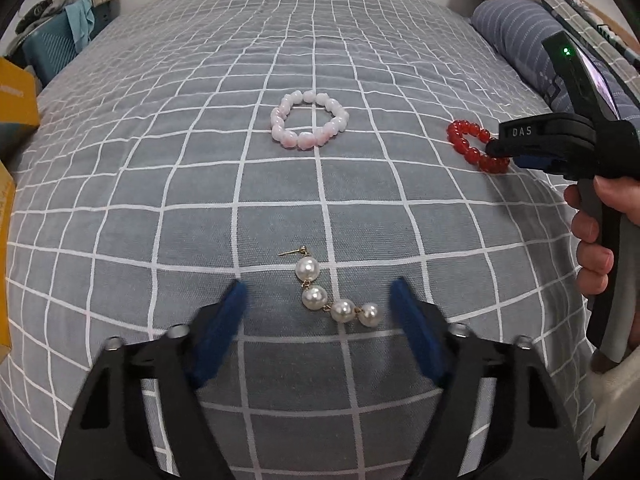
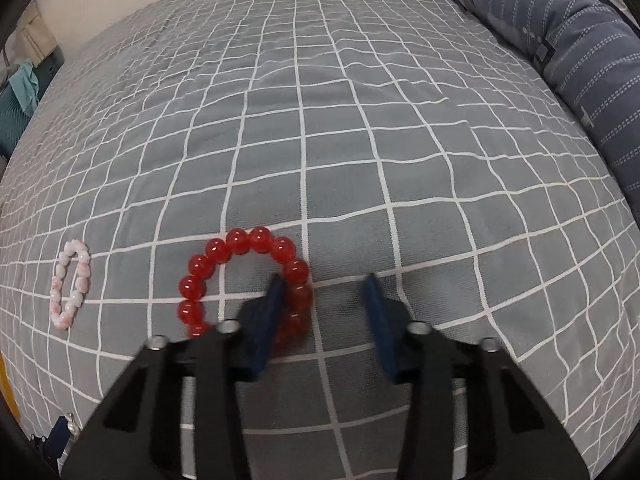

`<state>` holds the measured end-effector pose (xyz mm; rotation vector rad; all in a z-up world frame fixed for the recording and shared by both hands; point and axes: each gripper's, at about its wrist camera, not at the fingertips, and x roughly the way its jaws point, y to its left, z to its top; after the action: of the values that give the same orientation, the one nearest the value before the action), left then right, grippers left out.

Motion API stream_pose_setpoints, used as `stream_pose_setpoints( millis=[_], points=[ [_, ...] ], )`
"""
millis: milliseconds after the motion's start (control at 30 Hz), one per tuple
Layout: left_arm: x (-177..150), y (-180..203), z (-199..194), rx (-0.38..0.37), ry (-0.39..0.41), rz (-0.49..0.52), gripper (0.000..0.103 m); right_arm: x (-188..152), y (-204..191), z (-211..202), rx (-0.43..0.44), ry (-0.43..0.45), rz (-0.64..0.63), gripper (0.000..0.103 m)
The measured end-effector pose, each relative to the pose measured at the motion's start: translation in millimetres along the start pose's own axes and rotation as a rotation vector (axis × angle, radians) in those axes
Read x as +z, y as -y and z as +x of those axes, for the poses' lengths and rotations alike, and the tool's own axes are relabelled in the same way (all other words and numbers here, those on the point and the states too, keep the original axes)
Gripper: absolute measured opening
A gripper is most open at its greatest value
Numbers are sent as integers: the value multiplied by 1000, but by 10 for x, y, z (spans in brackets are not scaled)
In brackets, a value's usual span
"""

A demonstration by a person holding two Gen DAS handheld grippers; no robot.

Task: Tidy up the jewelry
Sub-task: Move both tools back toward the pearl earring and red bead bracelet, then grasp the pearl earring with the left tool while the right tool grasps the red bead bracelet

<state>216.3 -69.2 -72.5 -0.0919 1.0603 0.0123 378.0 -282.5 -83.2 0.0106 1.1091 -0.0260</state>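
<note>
Pearl earring lies on the bed between the parted left tongs, right tongs (also apart) straddle the red bracelet; close squarely on the beads.

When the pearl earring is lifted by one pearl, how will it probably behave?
The pearl earring looks jointed by small gold links, so it will probably dangle limply. Its round, glossy pearls may slip from the pads. The thin post seems easy to bend.

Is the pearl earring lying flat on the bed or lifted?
Lying flat: the pearl earring rests on the checked bedsheet, untouched.
</note>
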Motion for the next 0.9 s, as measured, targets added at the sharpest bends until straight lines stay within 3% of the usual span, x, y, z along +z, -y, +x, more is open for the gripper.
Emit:
stream_pose_setpoints(
  millis=[67, 133, 167, 900],
  points=[
    [-5, -8, -16, -6, -6, -7, 47, -4, -1, -15, 10, -1, -4, 17],
    [-7, -20, -26, -11, -16, -4, 15, -21, -10, -32, 8, 2, -8, 14],
    [-3, -28, -26, -20, -23, -3, 11, -23, -10, -35, 10, 5, -5, 14],
    [46, -10, -206, -44, -4, 53, 11, -89, -19, -531, 111, 84, 19, 13]
  ],
)
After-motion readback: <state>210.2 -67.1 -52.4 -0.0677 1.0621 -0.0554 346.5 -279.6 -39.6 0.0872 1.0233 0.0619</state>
